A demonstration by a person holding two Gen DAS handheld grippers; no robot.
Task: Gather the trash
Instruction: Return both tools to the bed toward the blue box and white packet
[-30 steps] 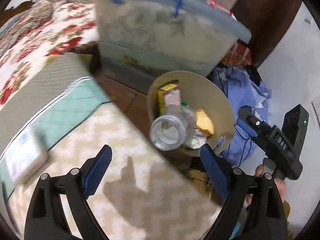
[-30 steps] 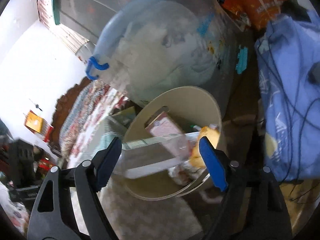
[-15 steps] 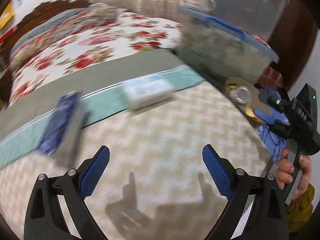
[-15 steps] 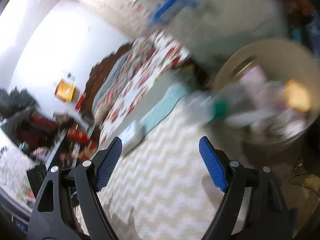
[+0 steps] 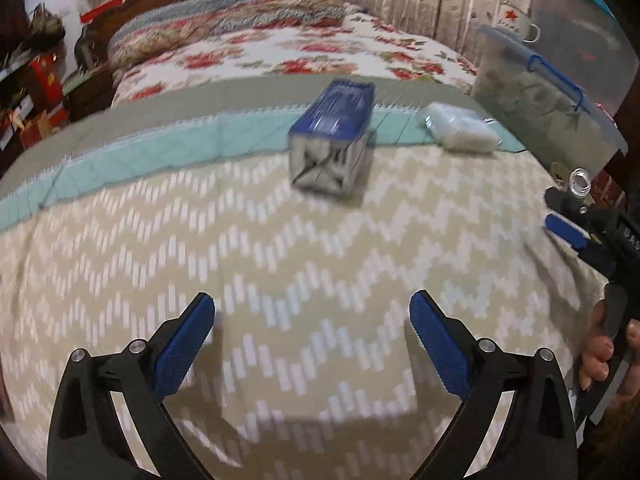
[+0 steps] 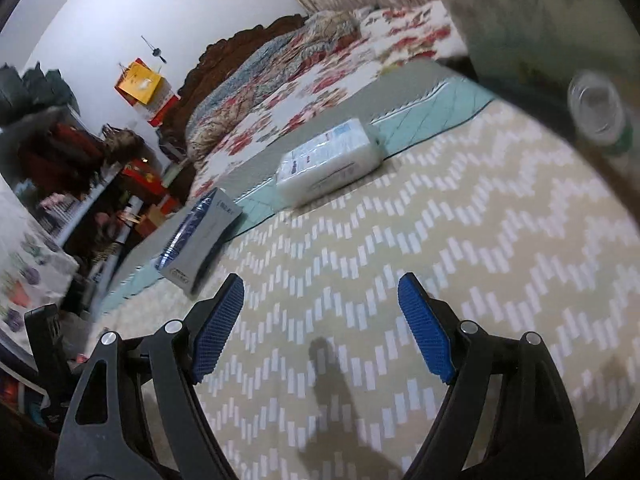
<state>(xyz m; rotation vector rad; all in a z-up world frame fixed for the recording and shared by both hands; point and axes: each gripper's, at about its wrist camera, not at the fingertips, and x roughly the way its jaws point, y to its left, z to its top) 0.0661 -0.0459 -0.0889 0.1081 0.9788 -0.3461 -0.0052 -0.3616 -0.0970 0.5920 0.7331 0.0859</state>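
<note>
My left gripper (image 5: 312, 320) hovers over the zigzag blanket (image 5: 320, 248) on the bed; its jaws are opening and nothing is between them. Ahead of it stands a blue and grey box (image 5: 332, 140), with a white tissue pack (image 5: 460, 132) to its right. My right gripper (image 6: 320, 308) is open and empty above the same blanket (image 6: 440, 240). The tissue pack (image 6: 328, 160) and the box (image 6: 200, 236) lie beyond it. A clear plastic bottle (image 5: 580, 182) sticks up from the bin at the bed's right edge, also seen as the bottle (image 6: 598, 112) in the right wrist view.
A clear storage box with a blue handle (image 5: 540, 100) stands by the bed, a starred mug (image 5: 516, 22) behind it. A floral quilt (image 5: 300, 52) covers the far bed. The right gripper (image 5: 560, 216) and a hand (image 5: 604, 352) show at the right. Cluttered shelves (image 6: 60, 200) stand left.
Both views have swung away from the bin and its bottle to the bed. The box and tissue pack have come into view. The left jaws stand a little wider.
</note>
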